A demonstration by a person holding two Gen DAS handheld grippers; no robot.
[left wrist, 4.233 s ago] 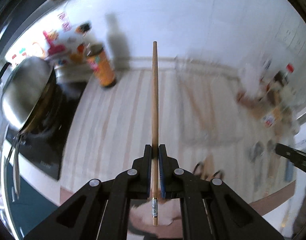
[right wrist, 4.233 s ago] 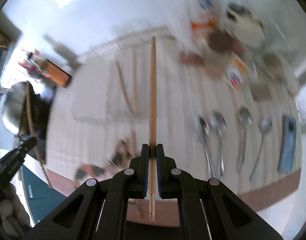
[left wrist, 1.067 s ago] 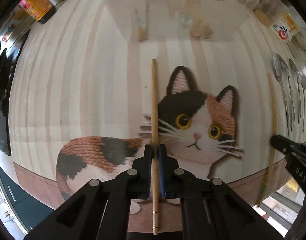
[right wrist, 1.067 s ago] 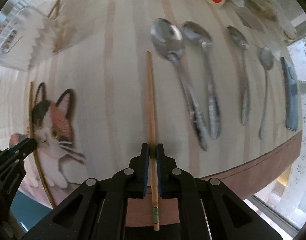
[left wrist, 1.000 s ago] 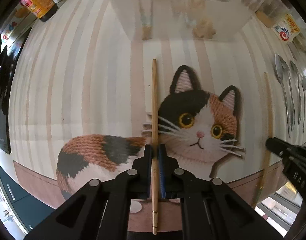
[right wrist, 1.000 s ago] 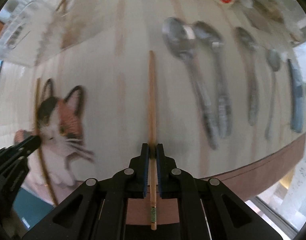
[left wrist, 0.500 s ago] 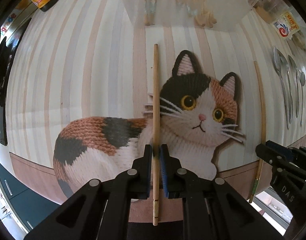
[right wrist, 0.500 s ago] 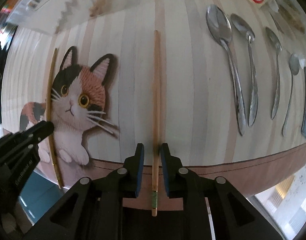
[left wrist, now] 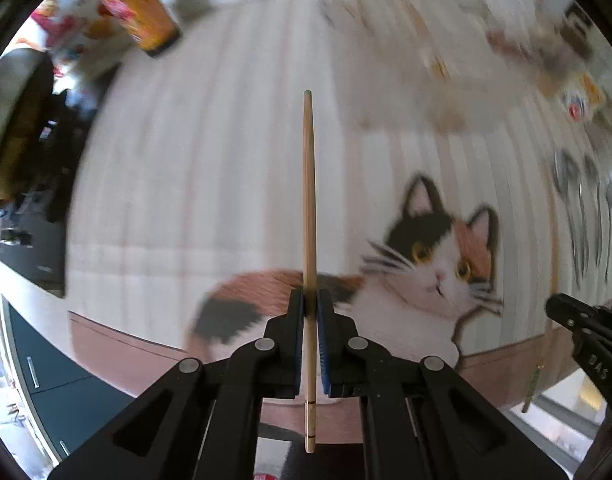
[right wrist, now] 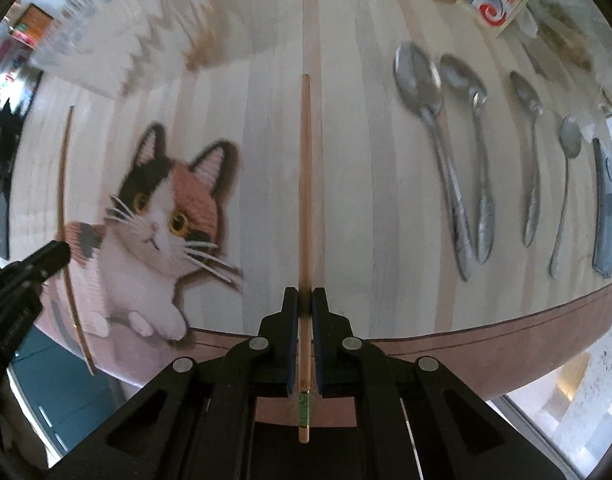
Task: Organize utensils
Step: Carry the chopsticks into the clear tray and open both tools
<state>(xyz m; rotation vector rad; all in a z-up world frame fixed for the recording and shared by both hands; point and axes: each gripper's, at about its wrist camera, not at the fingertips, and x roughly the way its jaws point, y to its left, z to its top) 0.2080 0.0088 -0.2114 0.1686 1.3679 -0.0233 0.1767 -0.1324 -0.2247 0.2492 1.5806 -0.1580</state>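
Note:
My left gripper (left wrist: 310,296) holds a pale wooden chopstick (left wrist: 309,200) upright along its fingers, lifted above the cat-picture mat (left wrist: 426,280); its jaws are closing on the stick. In the right wrist view, my right gripper (right wrist: 304,294) points down at the striped counter, jaws closing on a darker chopstick (right wrist: 305,180) with a green band near its end. The right gripper (left wrist: 578,328) also shows at the left wrist view's right edge. The left gripper (right wrist: 26,276) and its chopstick (right wrist: 66,200) show at the right wrist view's left edge.
Several metal spoons (right wrist: 426,120) lie side by side right of the right chopstick, with a blue-grey flat item (right wrist: 604,208) beyond them. A clear plastic tray (right wrist: 106,40) sits behind the mat. An orange can (left wrist: 150,28) and a dark stove (left wrist: 18,120) stand far left.
Half a second ago both grippers stood slightly open around their chopsticks; now both are shut on them. The left gripper has risen with its chopstick and tilted toward the counter's back.

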